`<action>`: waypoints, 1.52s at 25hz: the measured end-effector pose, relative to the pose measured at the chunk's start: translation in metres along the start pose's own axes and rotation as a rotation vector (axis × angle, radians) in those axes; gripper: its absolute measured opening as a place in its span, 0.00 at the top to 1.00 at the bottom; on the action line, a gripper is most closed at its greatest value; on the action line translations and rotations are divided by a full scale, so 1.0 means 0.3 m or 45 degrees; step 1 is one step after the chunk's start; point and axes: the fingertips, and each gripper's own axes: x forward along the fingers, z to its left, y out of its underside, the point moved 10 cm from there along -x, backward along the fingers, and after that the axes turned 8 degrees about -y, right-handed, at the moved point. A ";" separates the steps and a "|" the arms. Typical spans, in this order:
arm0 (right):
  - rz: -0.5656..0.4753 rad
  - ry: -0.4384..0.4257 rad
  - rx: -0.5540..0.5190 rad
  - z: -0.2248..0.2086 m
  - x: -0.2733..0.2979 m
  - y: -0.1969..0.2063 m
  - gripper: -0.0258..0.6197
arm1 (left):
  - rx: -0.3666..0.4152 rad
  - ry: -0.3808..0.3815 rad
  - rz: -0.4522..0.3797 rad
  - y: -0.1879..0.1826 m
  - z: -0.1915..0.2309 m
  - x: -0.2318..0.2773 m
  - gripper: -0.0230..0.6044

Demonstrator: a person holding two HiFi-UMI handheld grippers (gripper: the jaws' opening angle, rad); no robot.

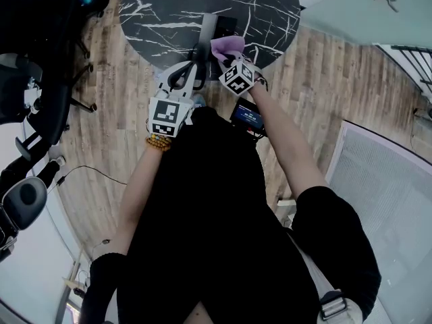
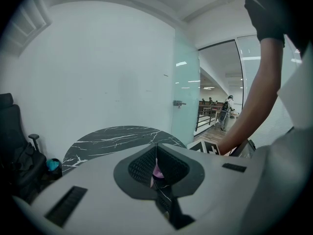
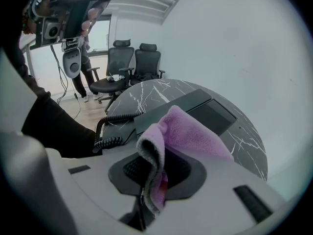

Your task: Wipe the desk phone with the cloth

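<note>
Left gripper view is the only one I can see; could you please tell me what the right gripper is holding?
Observer: The right gripper is shut on a purple cloth.
Operator: Is the desk phone on the table?
Observer: Yes, the desk phone lies on the dark marble table, just beyond the cloth.
Operator: And its cord?
Observer: Its coiled cord lies at the phone's left in the right gripper view.

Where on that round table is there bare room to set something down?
The marble table is bare left, right and beyond the desk phone. Its near edge is crowded: phone, left gripper, and right gripper holding the cloth.
</note>
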 end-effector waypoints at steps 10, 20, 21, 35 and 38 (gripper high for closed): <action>0.034 -0.075 0.042 0.029 0.004 0.009 0.85 | -0.002 0.012 -0.001 0.003 -0.001 -0.013 0.93; 0.057 -0.170 0.095 0.049 0.012 0.018 0.86 | -0.002 0.011 0.001 0.008 0.013 -0.018 0.93; 0.057 -0.174 0.100 0.048 0.012 0.018 0.86 | -0.002 0.011 0.001 0.008 0.014 -0.018 0.93; 0.114 -0.358 0.181 0.045 -0.006 0.013 0.85 | 0.047 0.008 0.000 -0.014 -0.023 -0.045 0.93; 0.035 -0.424 0.175 0.039 -0.063 0.001 0.85 | 0.056 0.001 -0.001 -0.034 -0.027 -0.065 0.93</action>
